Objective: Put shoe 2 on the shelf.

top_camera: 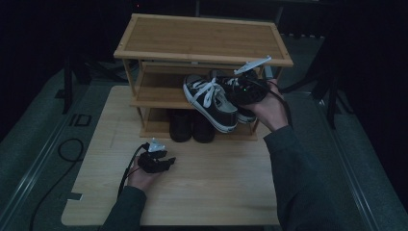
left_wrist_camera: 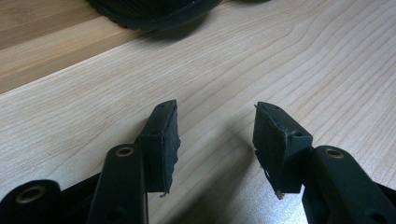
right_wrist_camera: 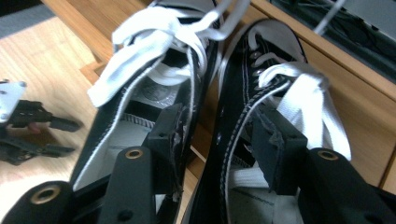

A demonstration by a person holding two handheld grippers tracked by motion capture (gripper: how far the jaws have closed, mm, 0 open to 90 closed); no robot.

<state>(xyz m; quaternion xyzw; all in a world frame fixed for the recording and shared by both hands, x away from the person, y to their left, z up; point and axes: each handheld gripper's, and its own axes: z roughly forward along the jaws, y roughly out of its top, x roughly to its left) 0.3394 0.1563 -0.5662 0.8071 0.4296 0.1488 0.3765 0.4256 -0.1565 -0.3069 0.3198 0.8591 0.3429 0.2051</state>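
Note:
A pair of black sneakers with white laces and white soles lies on the middle shelf of a bamboo shoe rack [top_camera: 202, 38], toes toward me. My right gripper [top_camera: 235, 89] reaches into them from the right. In the right gripper view one jaw of the right gripper [right_wrist_camera: 219, 121] sits inside the left sneaker [right_wrist_camera: 140, 60] and the other inside the right sneaker [right_wrist_camera: 285, 51]. The two inner walls stand between the pads with a gap of wood showing, so nothing is pinched. My left gripper [top_camera: 168, 161] rests on the table [top_camera: 216, 178], open and empty [left_wrist_camera: 215, 135].
A pair of black shoes [top_camera: 192, 126] stands on the rack's bottom shelf; one sole edge [left_wrist_camera: 154, 14] shows ahead of the left gripper. The rack's top shelf is bare. Cables trail off the table's left side [top_camera: 67, 149]. Dark floor surrounds the table.

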